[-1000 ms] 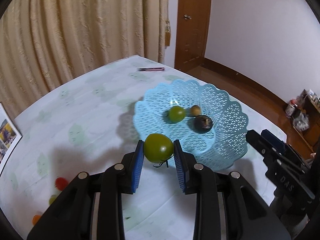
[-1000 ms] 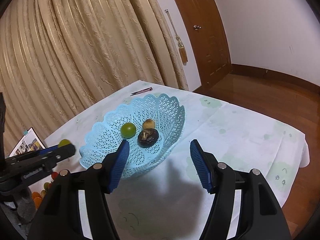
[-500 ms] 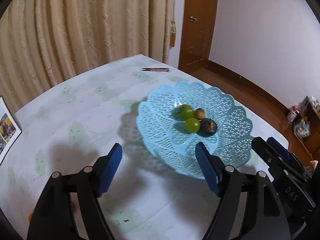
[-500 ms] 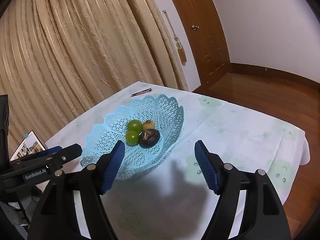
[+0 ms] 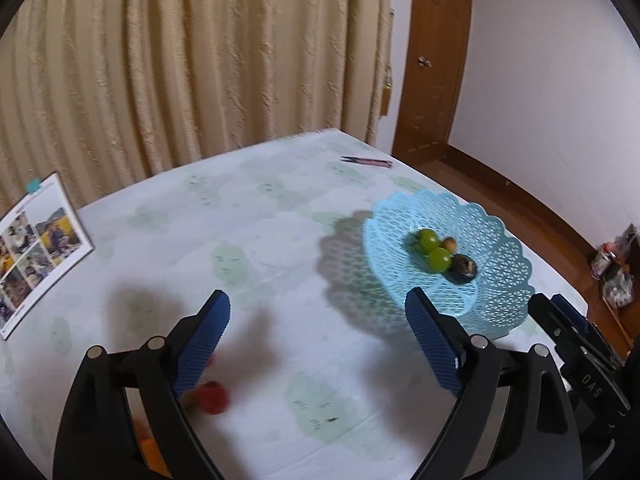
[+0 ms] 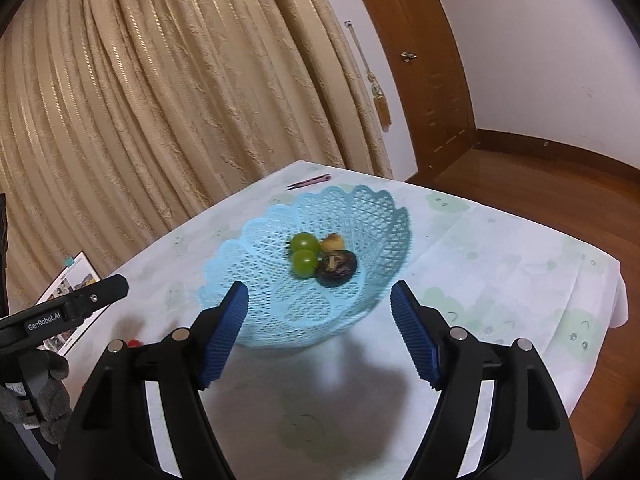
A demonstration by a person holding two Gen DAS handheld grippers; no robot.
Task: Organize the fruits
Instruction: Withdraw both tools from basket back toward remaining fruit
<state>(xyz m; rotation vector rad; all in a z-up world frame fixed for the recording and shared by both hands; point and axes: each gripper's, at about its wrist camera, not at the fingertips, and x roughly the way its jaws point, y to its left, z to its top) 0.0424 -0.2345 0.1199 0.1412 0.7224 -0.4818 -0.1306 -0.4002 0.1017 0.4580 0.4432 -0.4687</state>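
A light blue lattice basket [image 5: 492,300] [image 6: 280,232] stands on the white tablecloth. It holds two green fruits [image 5: 439,259] [image 6: 304,262], a small brown fruit [image 5: 450,244] [image 6: 333,243] and a dark purple fruit [image 5: 463,269] [image 6: 337,267]. My left gripper [image 5: 316,296] hangs over bare cloth left of the basket. Its jaws are opening and nothing is between them. A red fruit [image 5: 212,397] lies on the cloth by its left finger. My right gripper [image 6: 319,286] is open and empty just in front of the basket's near rim.
A photo sheet [image 5: 36,248] lies at the table's left edge. A pink tool [image 5: 366,161] [image 6: 310,181] rests near the far corner. Curtains hang behind the table, with a wooden door and floor to the right. A grey-gloved hand [image 6: 44,400] holds the left gripper.
My left gripper let go of the green fruit, which now lies in the basket beside the other one. It then pulled back and swung left. The right jaws widened slightly.
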